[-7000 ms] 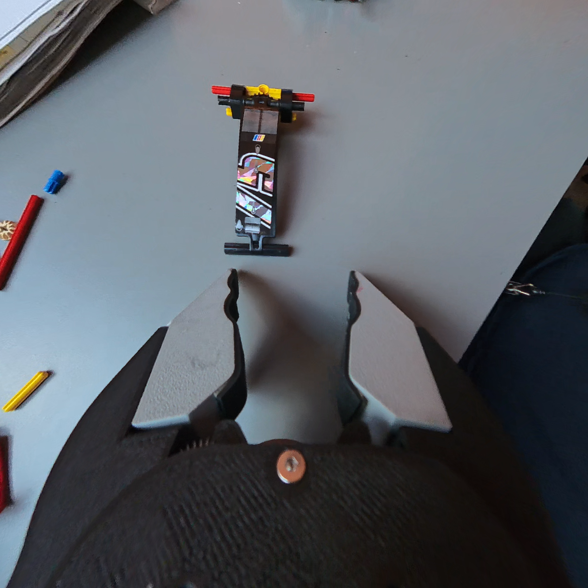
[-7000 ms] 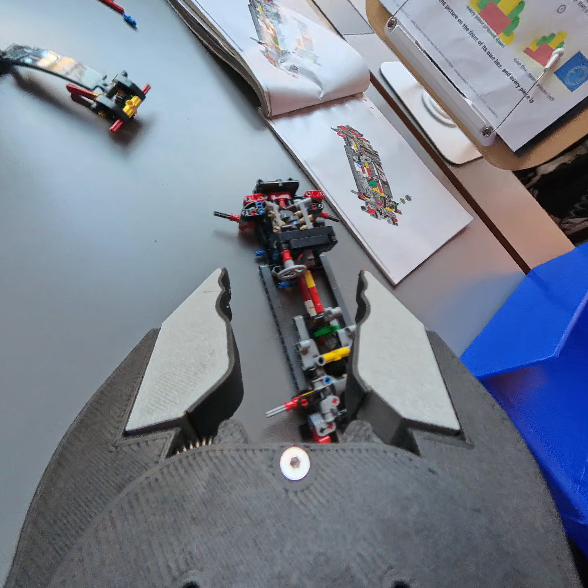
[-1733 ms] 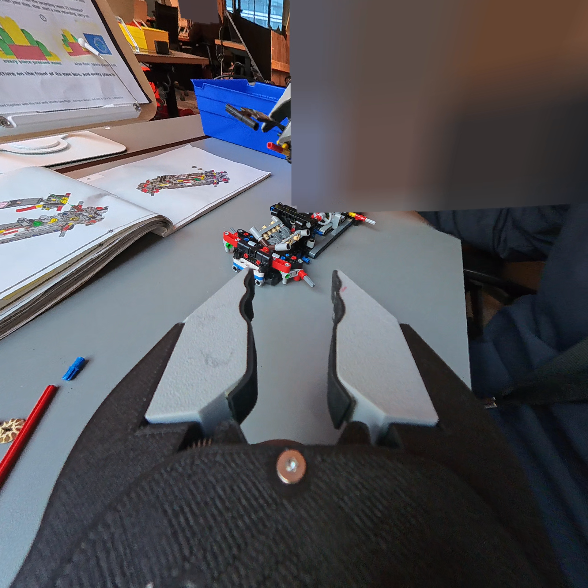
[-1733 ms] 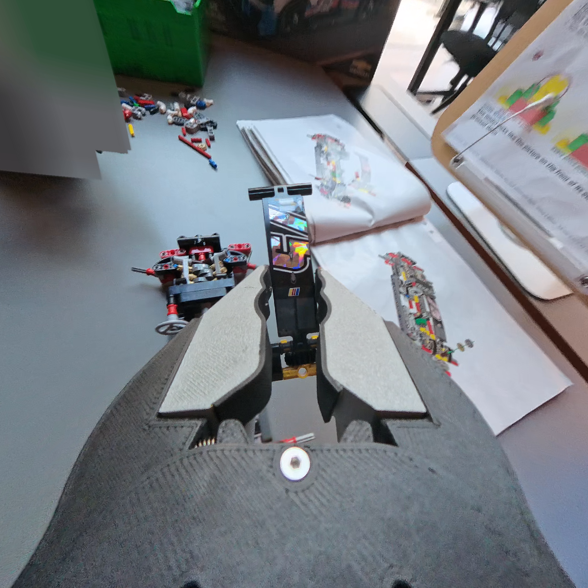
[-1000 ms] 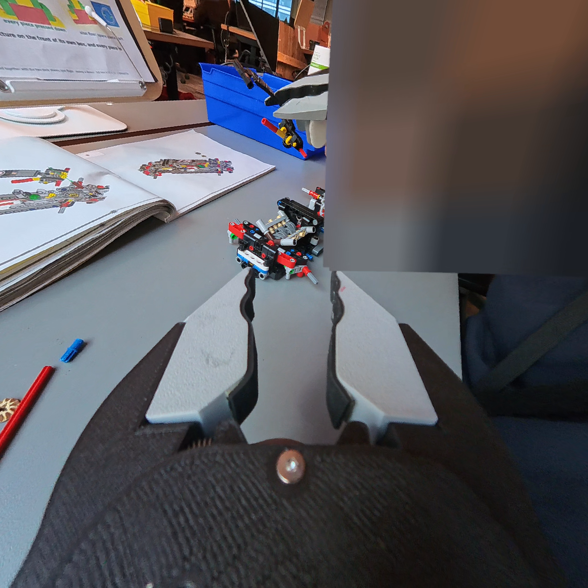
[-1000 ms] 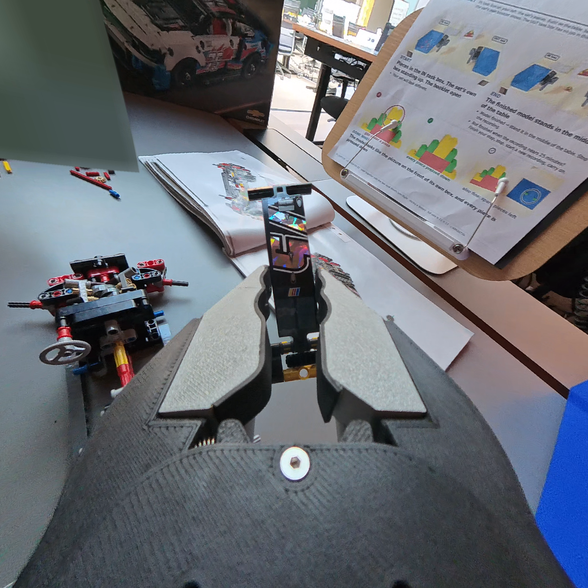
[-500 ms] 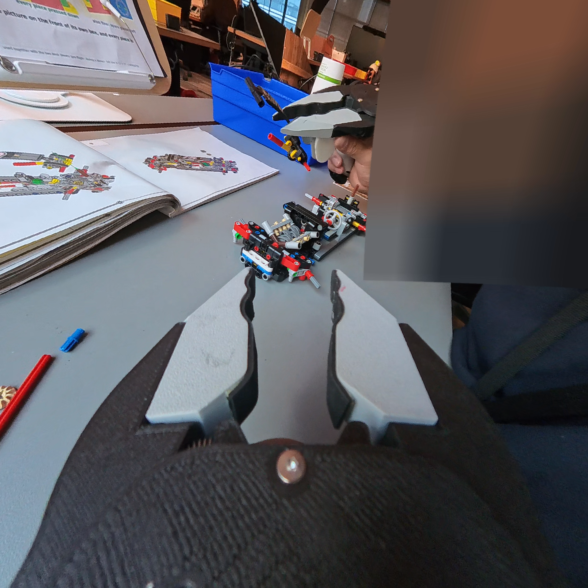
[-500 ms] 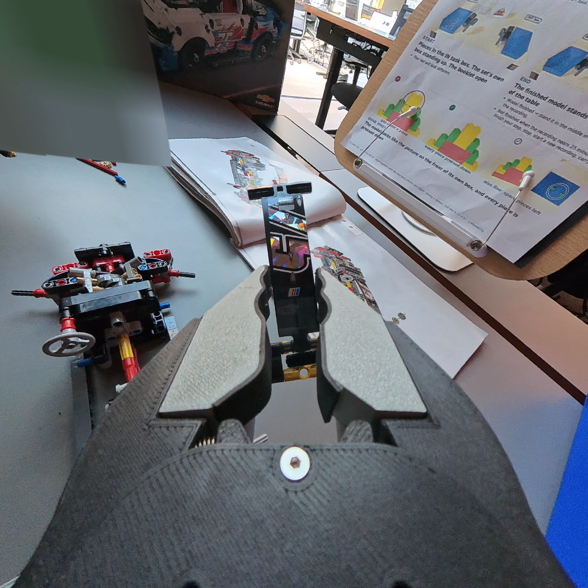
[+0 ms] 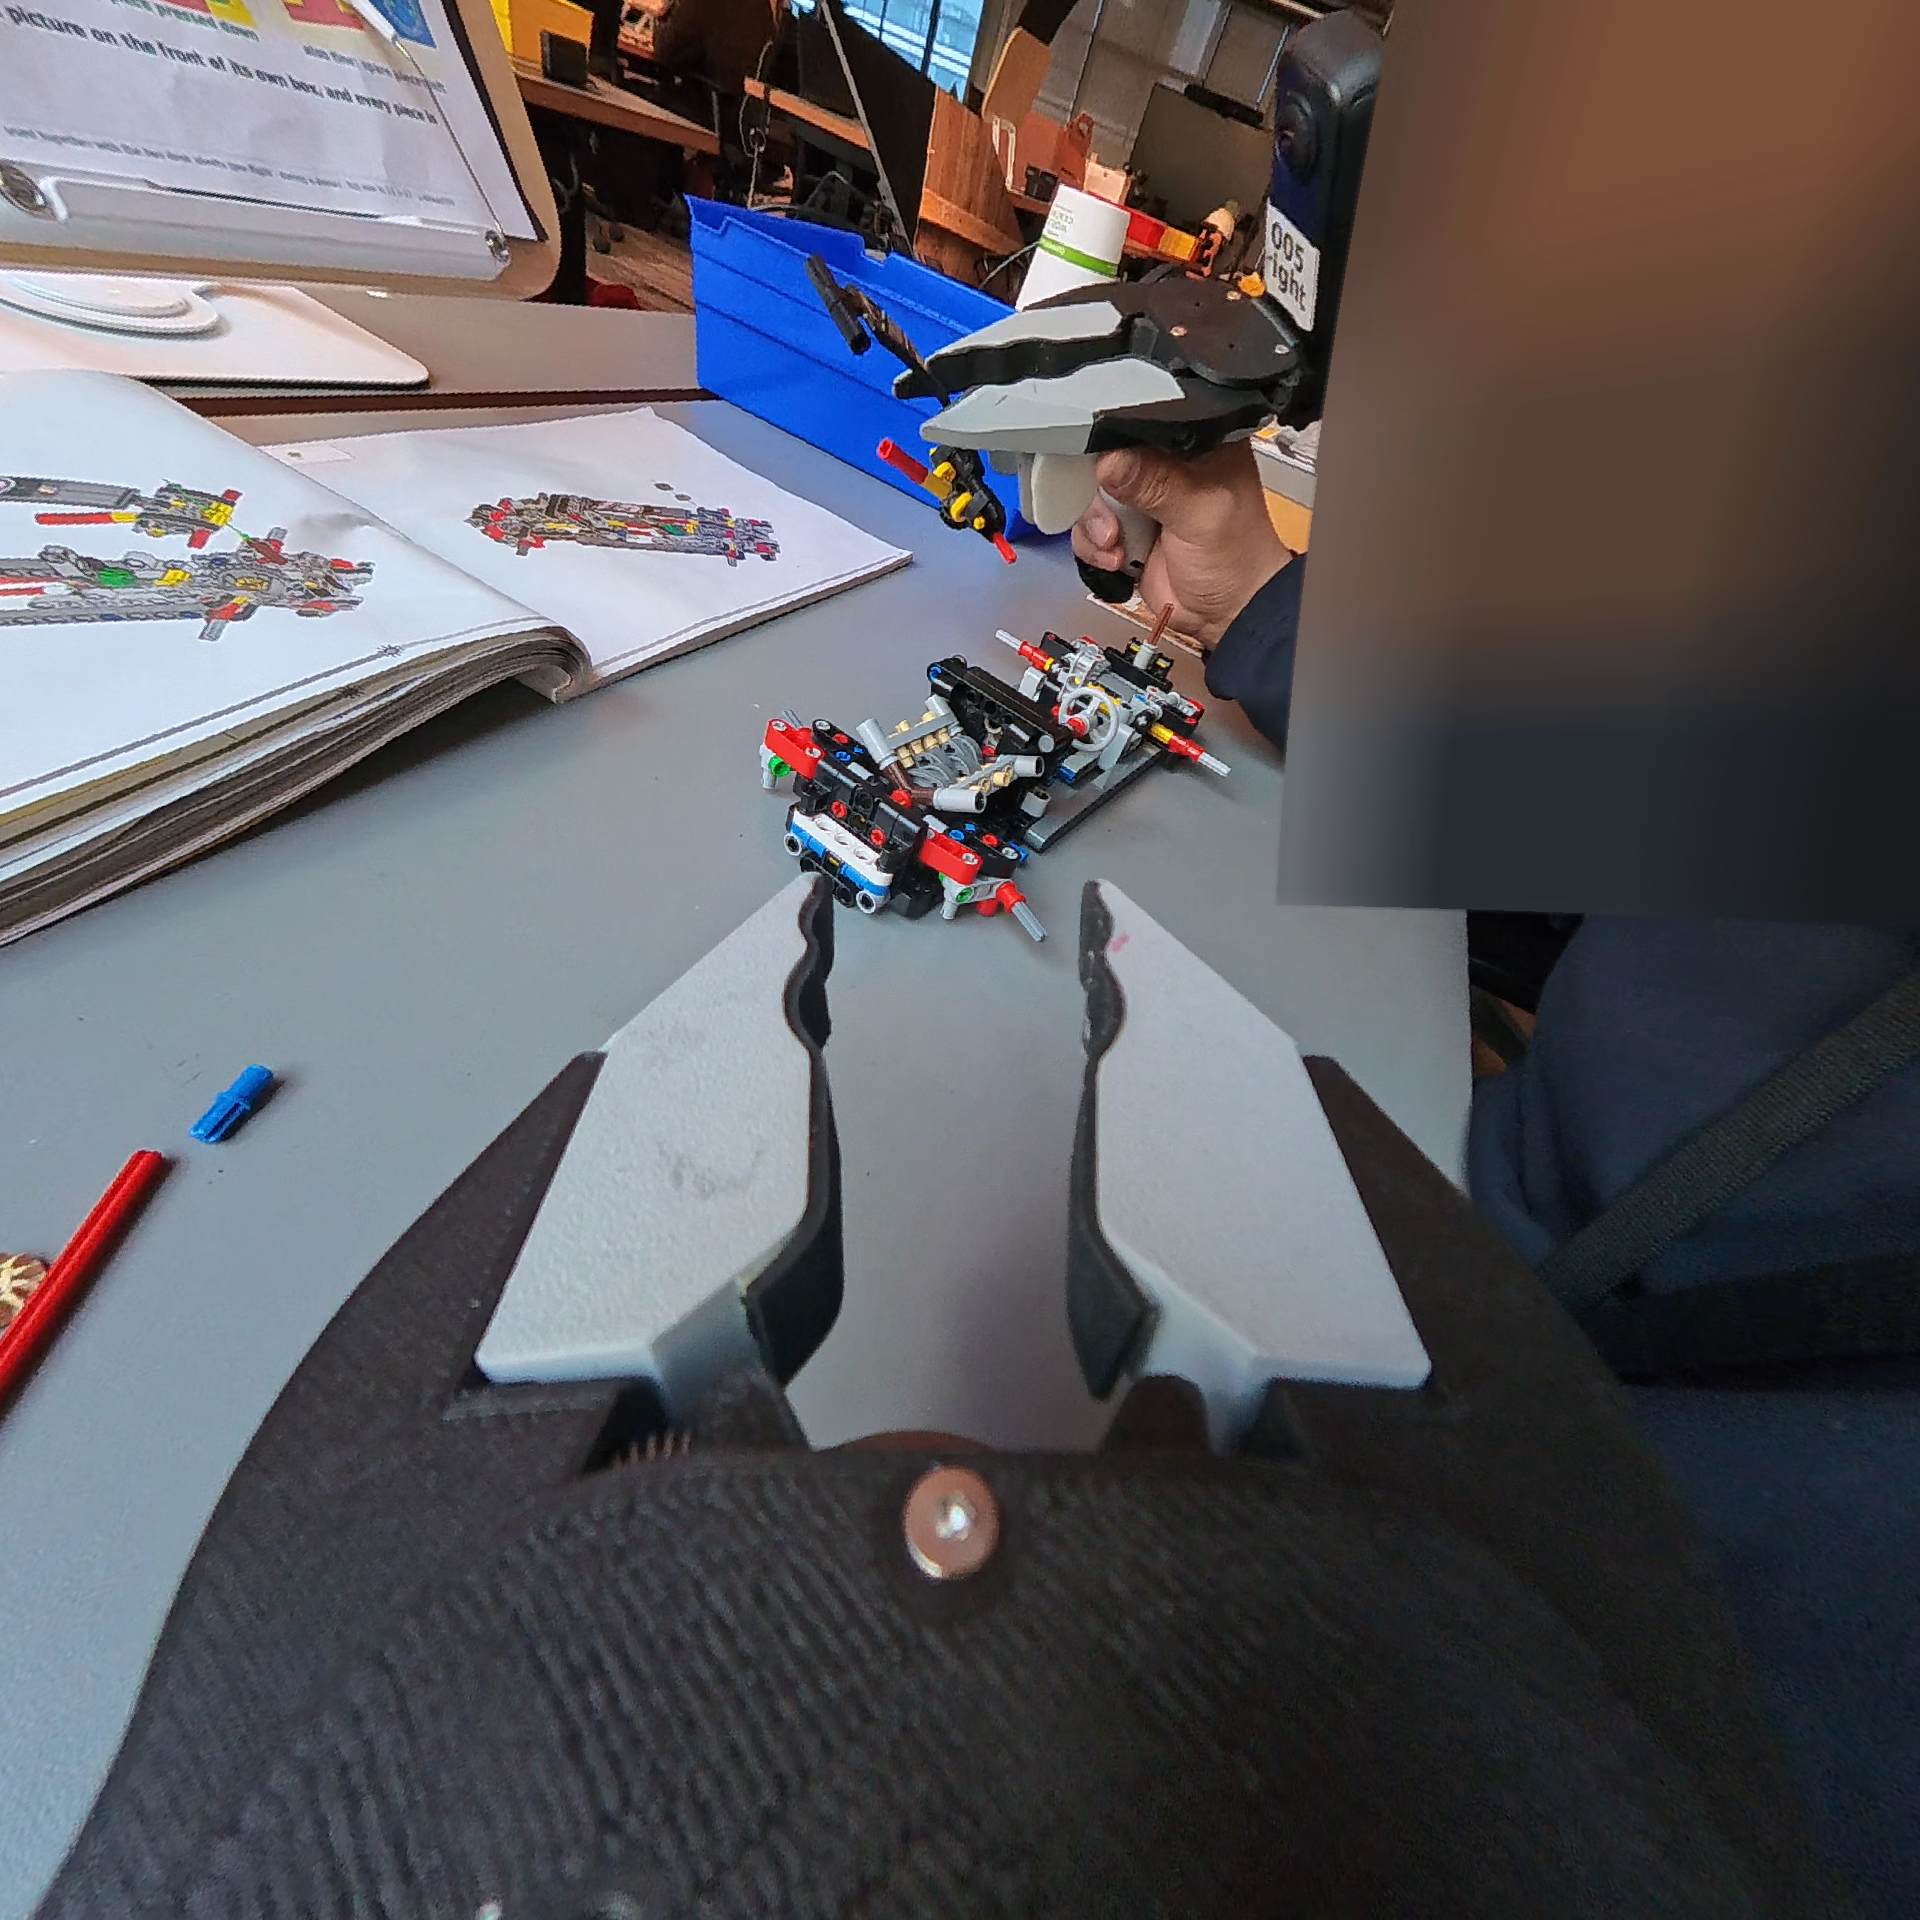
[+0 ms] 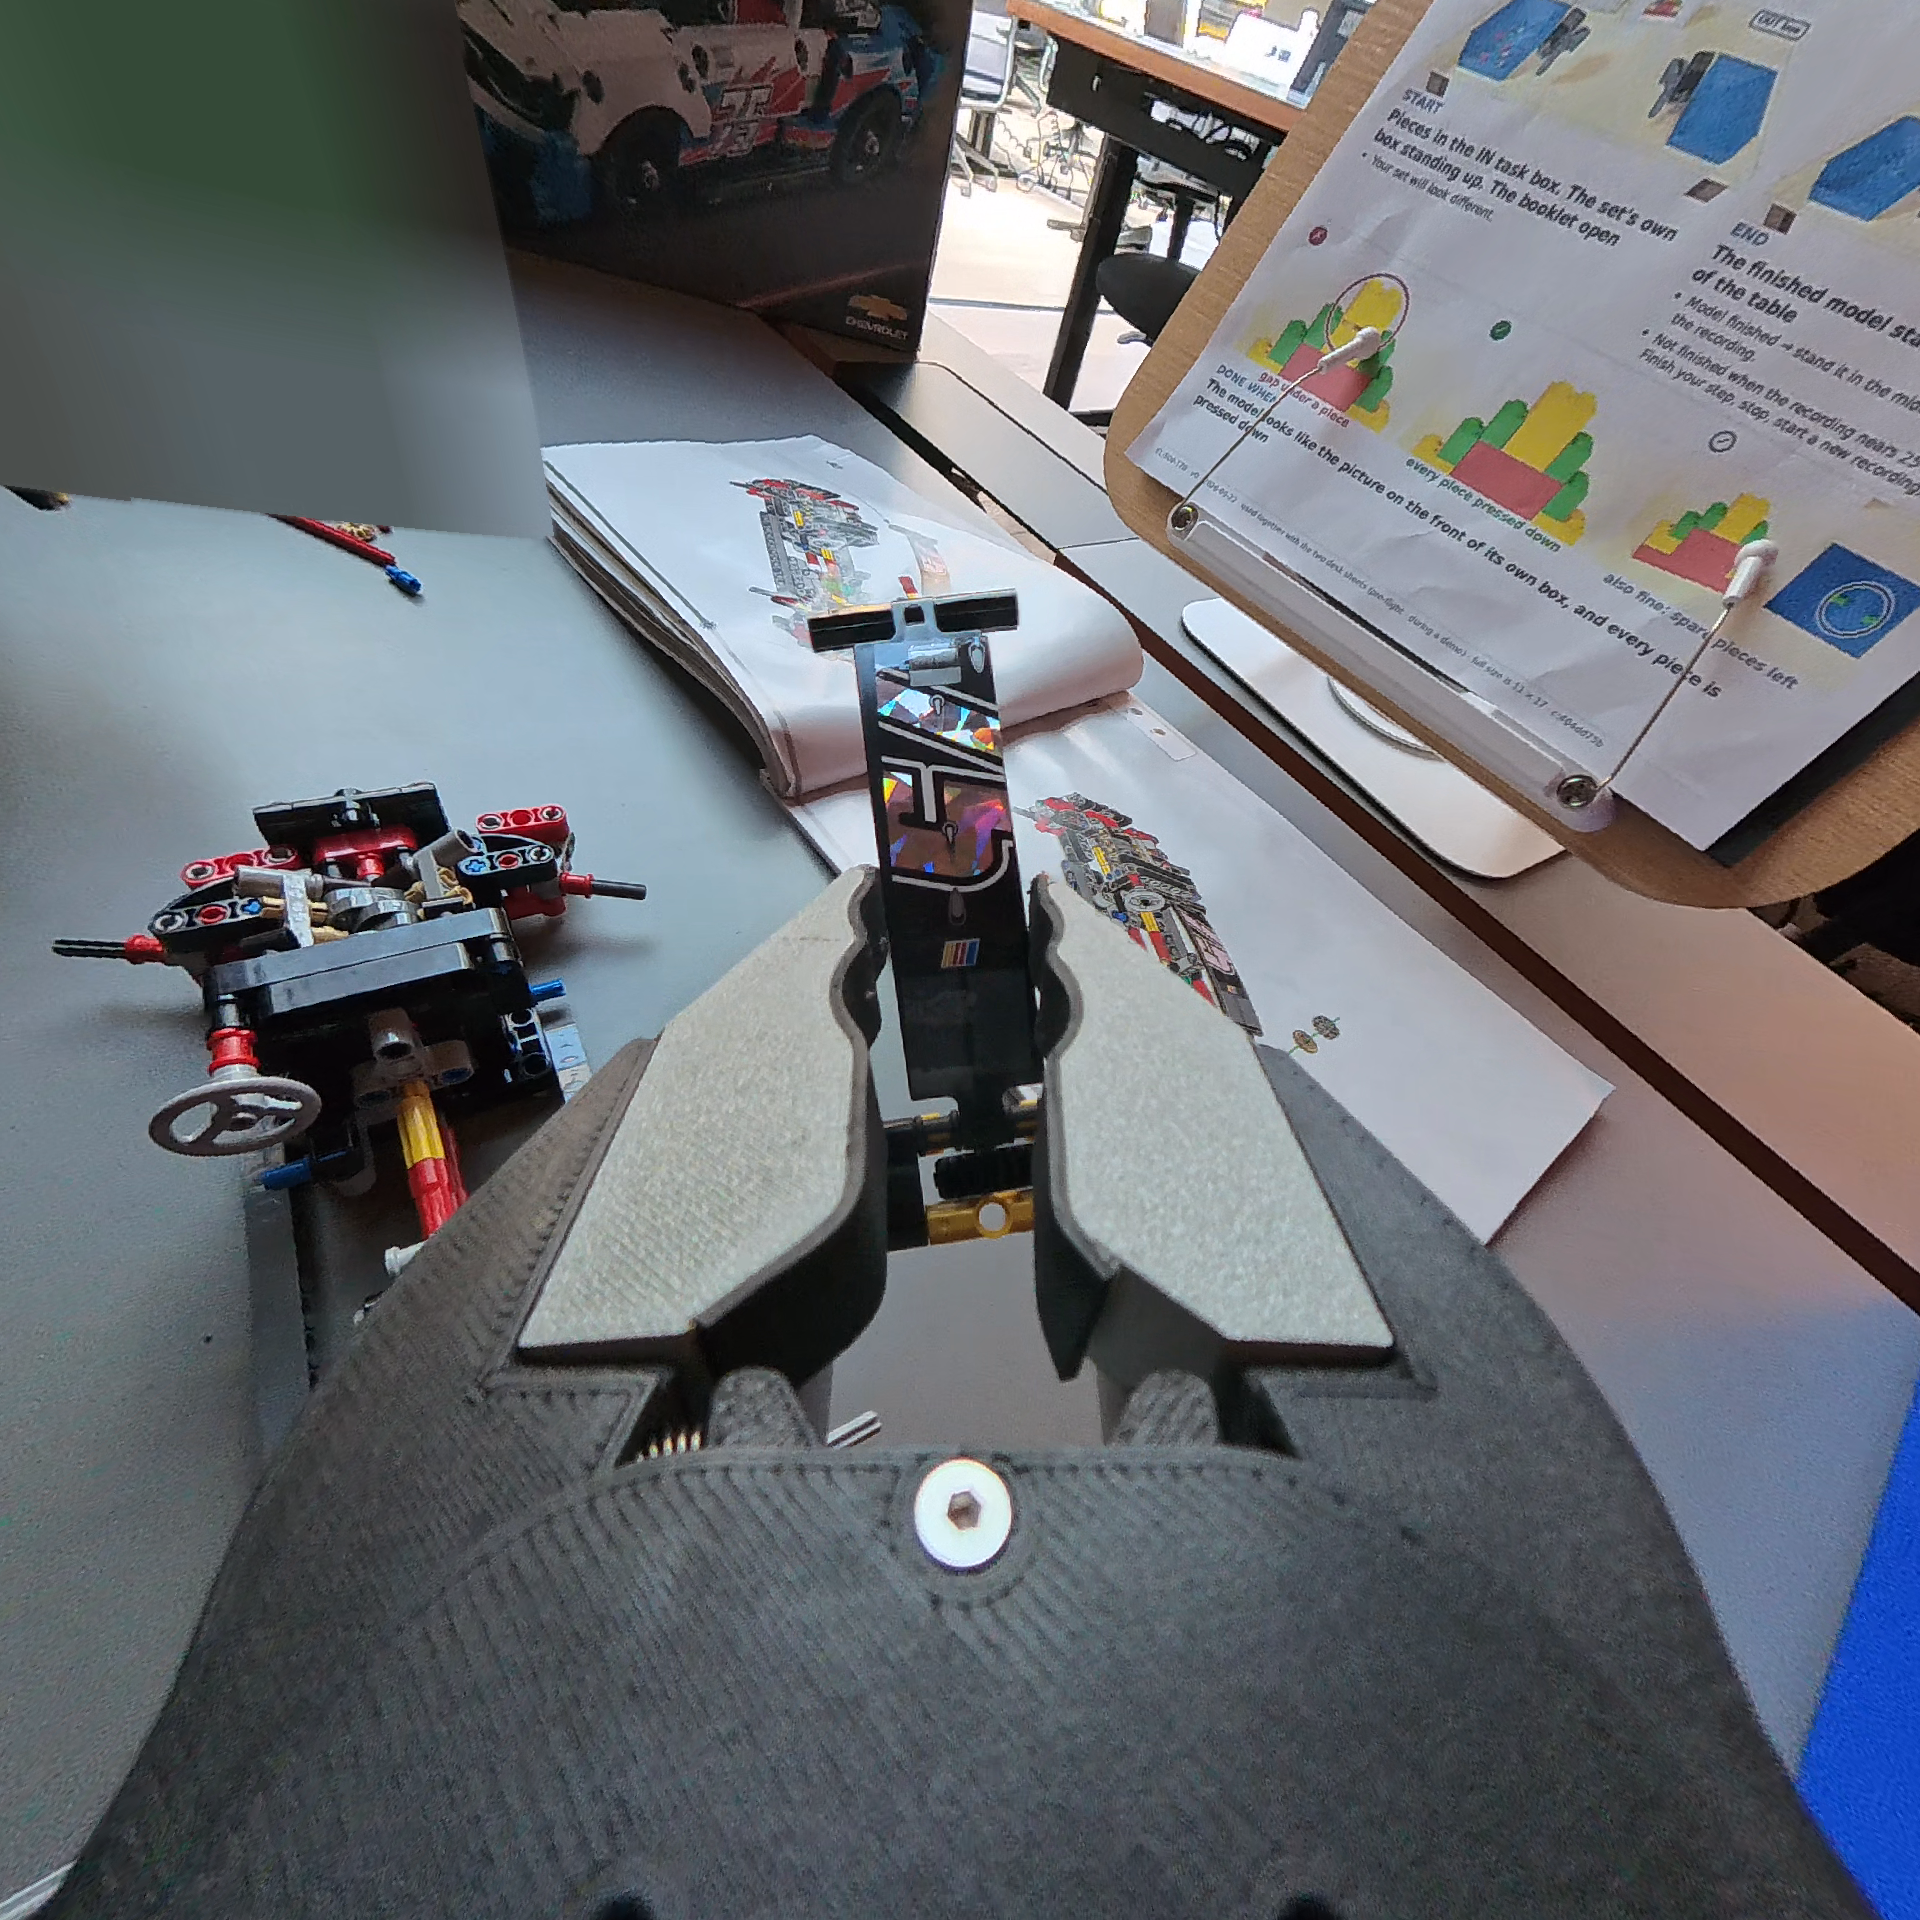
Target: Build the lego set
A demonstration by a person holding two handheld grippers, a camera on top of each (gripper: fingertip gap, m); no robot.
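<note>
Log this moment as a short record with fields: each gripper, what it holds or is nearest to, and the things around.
Left gripper: open, nothing between fingers, just short of the toy car frame
Right gripper: clamped on a long black panel with shiny sticker, held above the table
Nearby: open booklet, blue bin, blue peg, red rod

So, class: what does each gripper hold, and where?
Right gripper: long black panel with holographic sticker, clamped across its lower side edges. Left gripper: nothing, open.

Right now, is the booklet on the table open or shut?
Open: the booklet lies spread on the table, printed pages facing up, with a thick stack of leaves under one side.
</note>
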